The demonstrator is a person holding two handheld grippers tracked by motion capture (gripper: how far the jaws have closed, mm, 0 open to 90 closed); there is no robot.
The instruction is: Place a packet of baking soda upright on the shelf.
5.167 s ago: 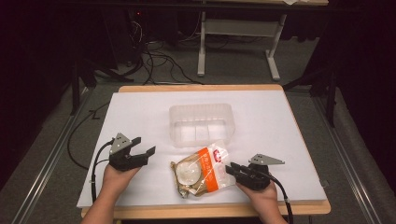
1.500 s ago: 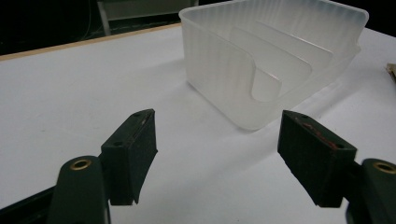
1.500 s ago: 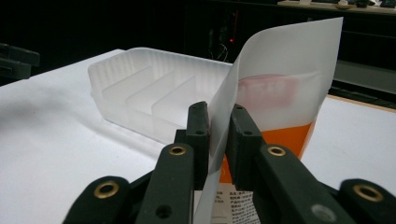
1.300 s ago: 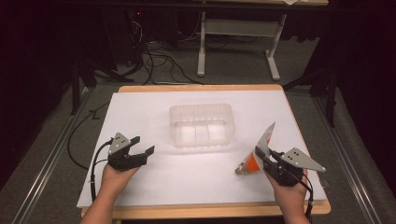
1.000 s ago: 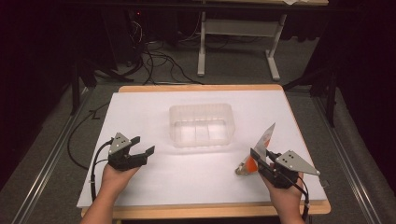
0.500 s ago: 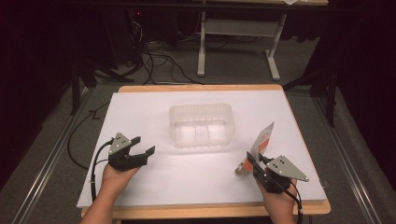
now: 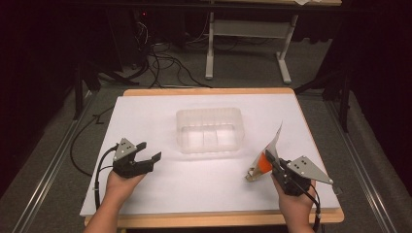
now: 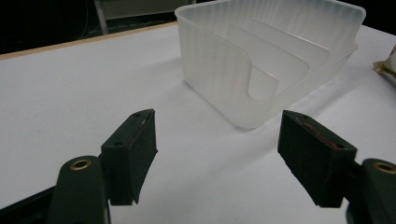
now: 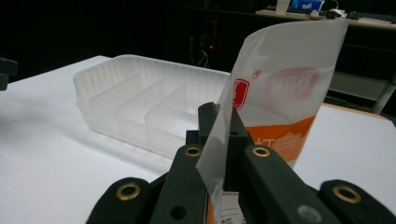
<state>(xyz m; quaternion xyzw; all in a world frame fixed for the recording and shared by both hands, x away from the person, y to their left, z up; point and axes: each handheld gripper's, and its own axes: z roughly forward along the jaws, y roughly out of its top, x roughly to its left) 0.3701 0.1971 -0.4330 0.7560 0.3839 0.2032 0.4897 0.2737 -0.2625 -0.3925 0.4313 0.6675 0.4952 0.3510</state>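
Between the right claw's (image 9: 223, 140) jaws, pouch (image 9: 280, 93)

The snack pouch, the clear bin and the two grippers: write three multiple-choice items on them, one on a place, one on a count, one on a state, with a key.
1. Where does the clear bin stand?
A. Mid-table, between the two grippers and farther from the person
B. On the floor
C. At the table's near edge

2. How many dividers stand inside the bin?
A. None
B. Two
C. Five

3. How is the right gripper?
A. Open above the bin
B. Shut on nothing
C. Shut on the snack pouch

Key:
1 A, the high view shows it on the white table beyond both hands.
2 B, the right gripper view shows two walls making three compartments.
3 C, its fingers have just been closing and now pinch the pouch's edge, holding it upright. The left gripper stands open.
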